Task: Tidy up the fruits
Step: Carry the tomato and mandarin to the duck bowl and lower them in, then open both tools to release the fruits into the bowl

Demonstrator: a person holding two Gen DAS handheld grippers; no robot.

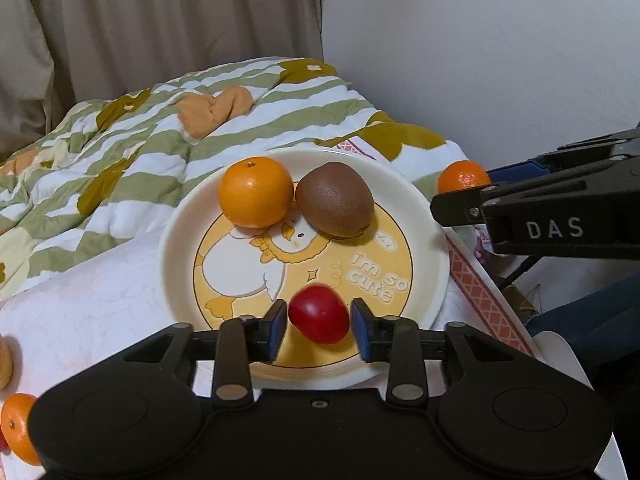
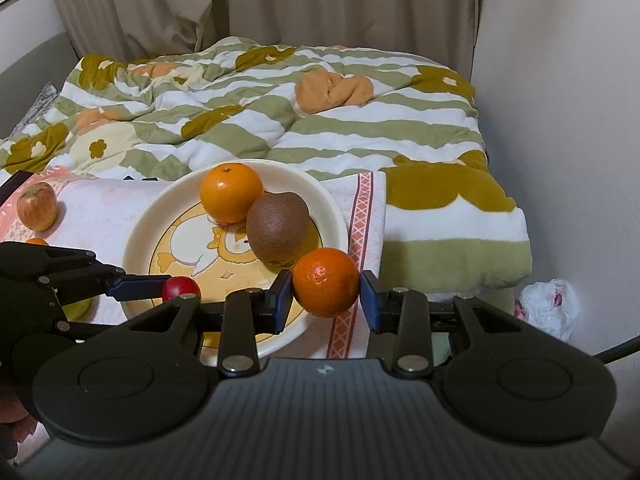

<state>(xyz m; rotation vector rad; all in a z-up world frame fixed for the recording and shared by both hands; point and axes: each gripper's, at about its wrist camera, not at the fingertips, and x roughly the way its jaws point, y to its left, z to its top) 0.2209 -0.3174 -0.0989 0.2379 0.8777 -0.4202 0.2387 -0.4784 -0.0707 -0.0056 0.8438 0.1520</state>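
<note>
A cream plate (image 1: 424,216) with a duck picture holds an orange (image 1: 256,192) and a brown kiwi (image 1: 336,204). My left gripper (image 1: 319,328) has its pads either side of a small red fruit (image 1: 318,314) over the plate's near edge, with small gaps showing. My right gripper (image 2: 326,298) is closed around a mandarin (image 2: 326,282) at the plate's right rim (image 2: 336,216). In the right wrist view the orange (image 2: 231,192), kiwi (image 2: 277,227) and red fruit (image 2: 181,287) also show.
An apple (image 2: 37,205) lies on the pink cloth left of the plate. Another mandarin (image 1: 18,428) and a pale fruit (image 1: 5,364) lie at the near left. A striped quilt (image 2: 280,112) covers the bed behind. A white bag (image 2: 548,306) lies by the wall.
</note>
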